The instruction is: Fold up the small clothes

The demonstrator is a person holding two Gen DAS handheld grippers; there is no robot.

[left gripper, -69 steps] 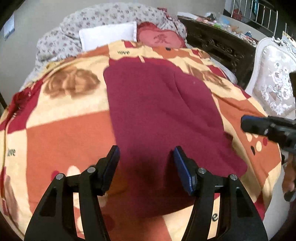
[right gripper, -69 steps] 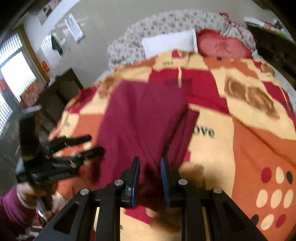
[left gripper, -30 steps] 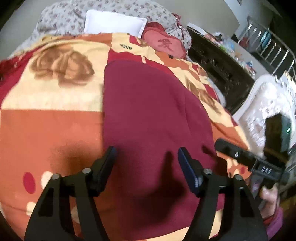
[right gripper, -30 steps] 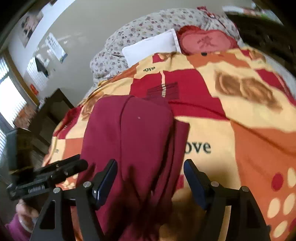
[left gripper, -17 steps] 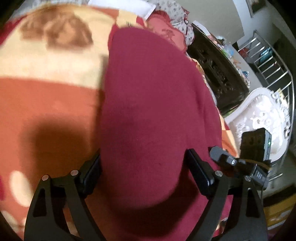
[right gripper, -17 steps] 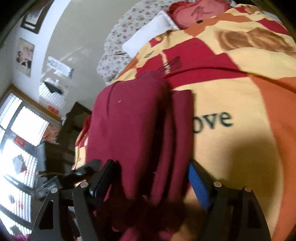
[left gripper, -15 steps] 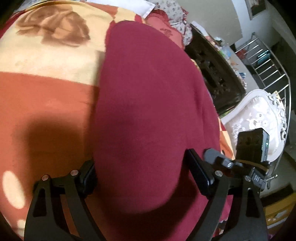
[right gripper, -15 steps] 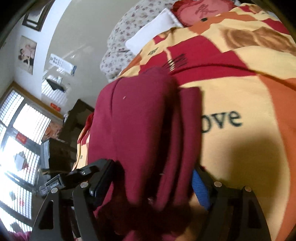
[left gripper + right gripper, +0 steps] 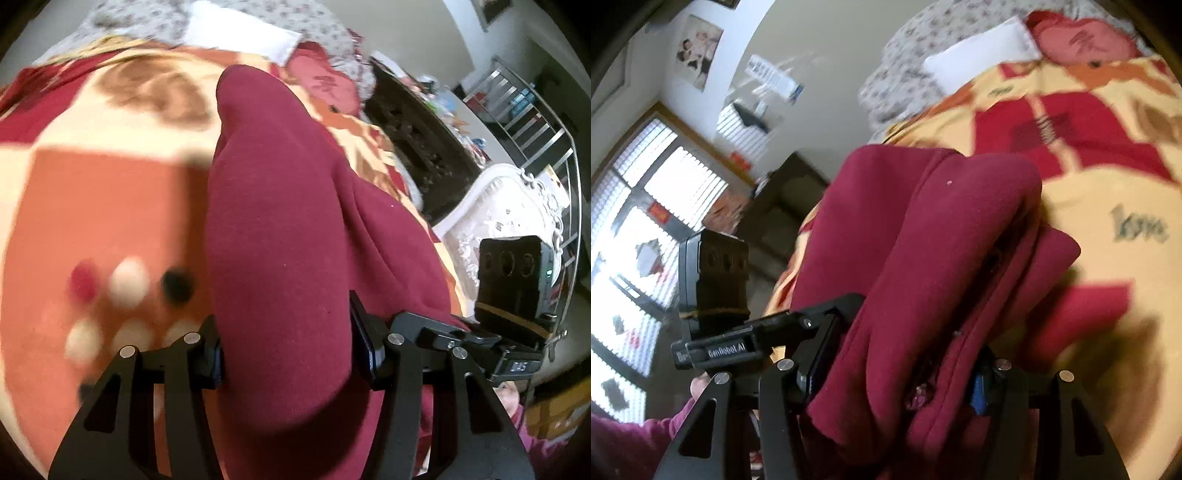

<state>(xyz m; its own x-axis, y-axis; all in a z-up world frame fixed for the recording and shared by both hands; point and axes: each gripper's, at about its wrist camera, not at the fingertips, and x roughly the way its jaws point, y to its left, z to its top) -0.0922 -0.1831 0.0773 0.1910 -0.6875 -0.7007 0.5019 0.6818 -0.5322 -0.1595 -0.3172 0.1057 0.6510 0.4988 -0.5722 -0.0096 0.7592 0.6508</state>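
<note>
Maroon garment (image 9: 280, 236) raised off patterned bed (image 9: 99, 192), near edge clamped in left gripper (image 9: 286, 354) and right gripper (image 9: 897, 373); best carried level, hems aligned, before lowering onto far half.

Left wrist view: looks forward along the black two-finger left gripper (image 9: 286, 341), angled down and very close to the folded maroon fleece garment (image 9: 280, 229) that fills the frame centre.
Left view background: faces up the orange, cream and red patterned blanket (image 9: 96, 199) toward the white rectangular pillow (image 9: 240, 38) — dark carved wooden cabinet (image 9: 417, 136) at right.
Right wrist view: looks along the black right gripper (image 9: 894, 373), equally close to the garment (image 9: 938, 236), tilted.
Right view background: bright barred window (image 9: 631, 236) on the left — pillow (image 9: 982, 51) at top.
Shared: garment, blanket (image 9: 1108, 192), pillow; each view catches the other gripper at its edge (image 9: 513, 314) (image 9: 716, 310).
</note>
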